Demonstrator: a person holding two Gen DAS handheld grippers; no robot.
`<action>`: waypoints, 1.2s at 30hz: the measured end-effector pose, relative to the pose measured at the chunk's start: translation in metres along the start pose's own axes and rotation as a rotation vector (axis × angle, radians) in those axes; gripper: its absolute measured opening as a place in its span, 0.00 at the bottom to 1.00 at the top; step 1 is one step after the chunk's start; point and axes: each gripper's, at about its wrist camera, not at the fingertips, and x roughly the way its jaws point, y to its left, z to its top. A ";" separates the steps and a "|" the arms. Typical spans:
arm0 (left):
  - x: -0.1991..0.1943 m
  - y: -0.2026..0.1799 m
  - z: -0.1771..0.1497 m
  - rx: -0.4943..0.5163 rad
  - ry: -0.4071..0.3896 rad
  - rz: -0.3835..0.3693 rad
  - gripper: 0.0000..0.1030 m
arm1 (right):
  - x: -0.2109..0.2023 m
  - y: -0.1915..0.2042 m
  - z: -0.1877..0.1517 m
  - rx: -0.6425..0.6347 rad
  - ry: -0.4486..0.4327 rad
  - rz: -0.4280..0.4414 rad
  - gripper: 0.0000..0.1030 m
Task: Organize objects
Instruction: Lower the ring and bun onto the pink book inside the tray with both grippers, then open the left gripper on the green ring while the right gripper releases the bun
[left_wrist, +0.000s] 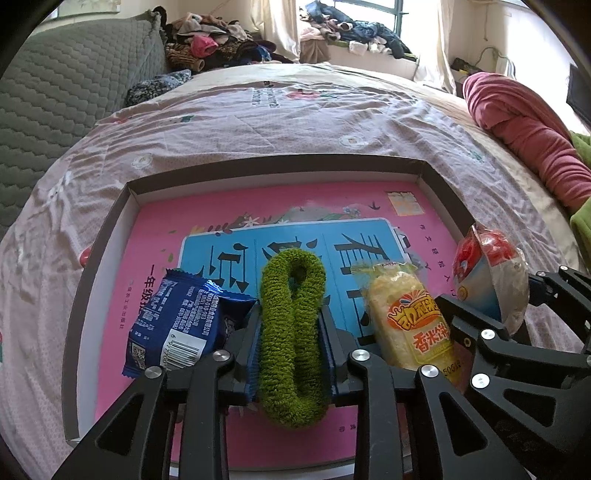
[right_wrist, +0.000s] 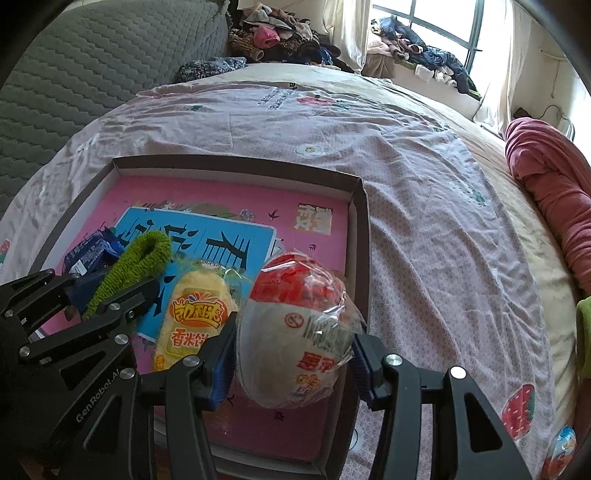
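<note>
Item 1: left gripper (left_wrist: 290, 332), black with blue pads, jaws flanking a green looped terry-cloth band (left_wrist: 291, 339) resting on the tray floor; whether the pads still press it cannot be told. Item 2: right gripper (right_wrist: 293, 354), stamped "GenRobot.AI", clamped on a round clear-wrapped bun with red-and-white Chinese label (right_wrist: 295, 328), raised above the tray's right rim. Landmark: shallow dark-rimmed cardboard tray (left_wrist: 280, 168) with pink printed base, on a floral bedsheet (left_wrist: 258, 125). Inside tray: blue barcoded foil snack packet (left_wrist: 177, 325) left of band; yellow rice-cracker packet reading "香米饼" (left_wrist: 410, 321) right of it.
</note>
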 end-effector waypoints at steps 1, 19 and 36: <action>0.000 0.000 0.000 -0.001 0.000 -0.001 0.31 | 0.000 0.000 0.000 0.001 -0.001 0.000 0.52; -0.001 0.002 -0.001 -0.003 -0.002 0.012 0.37 | 0.002 -0.001 0.000 -0.001 0.001 -0.001 0.52; -0.004 0.004 -0.001 -0.007 -0.004 0.016 0.48 | 0.001 -0.001 0.001 0.000 -0.003 0.000 0.52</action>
